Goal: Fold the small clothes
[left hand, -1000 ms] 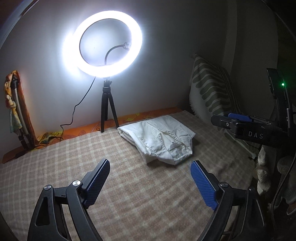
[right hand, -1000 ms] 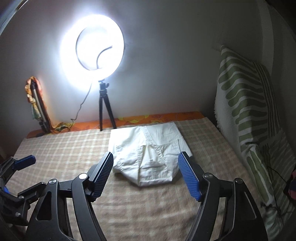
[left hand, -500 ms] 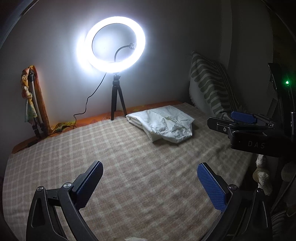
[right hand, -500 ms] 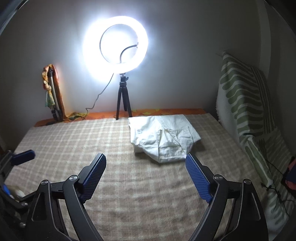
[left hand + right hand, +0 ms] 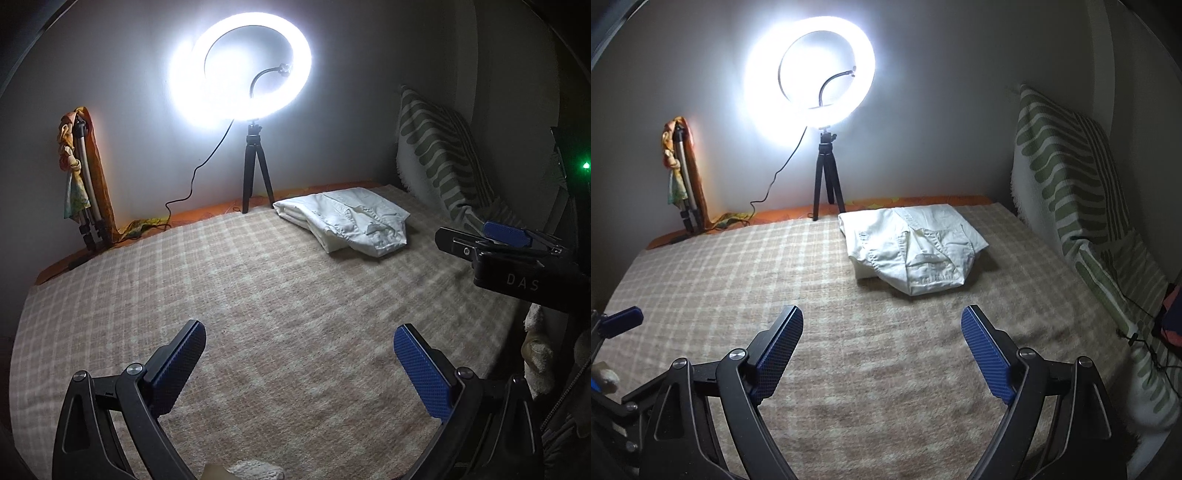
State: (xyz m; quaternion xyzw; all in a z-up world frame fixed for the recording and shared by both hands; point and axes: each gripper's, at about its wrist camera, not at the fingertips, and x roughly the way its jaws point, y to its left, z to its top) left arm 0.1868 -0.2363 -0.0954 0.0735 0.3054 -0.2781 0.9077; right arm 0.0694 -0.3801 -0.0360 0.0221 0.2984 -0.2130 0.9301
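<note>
A folded white garment [image 5: 347, 221] lies on the checked beige blanket [image 5: 258, 295] at the far right of the bed; it also shows in the right wrist view [image 5: 916, 247]. My left gripper [image 5: 299, 354] is open and empty, well short of the garment and left of it. My right gripper [image 5: 882, 339] is open and empty, near the front of the bed, apart from the garment. The right gripper also shows side-on at the right edge of the left wrist view [image 5: 506, 229].
A lit ring light [image 5: 240, 66] on a small black tripod [image 5: 255, 173] stands at the back wall. A green-striped cushion [image 5: 1071, 177] leans at the right. A folded tripod with a coloured cloth [image 5: 81, 173] leans at the back left. A cable [image 5: 192, 184] runs along the wall.
Both grippers have pulled back from the folded garment, which now lies farther off. Both stay open and empty.
</note>
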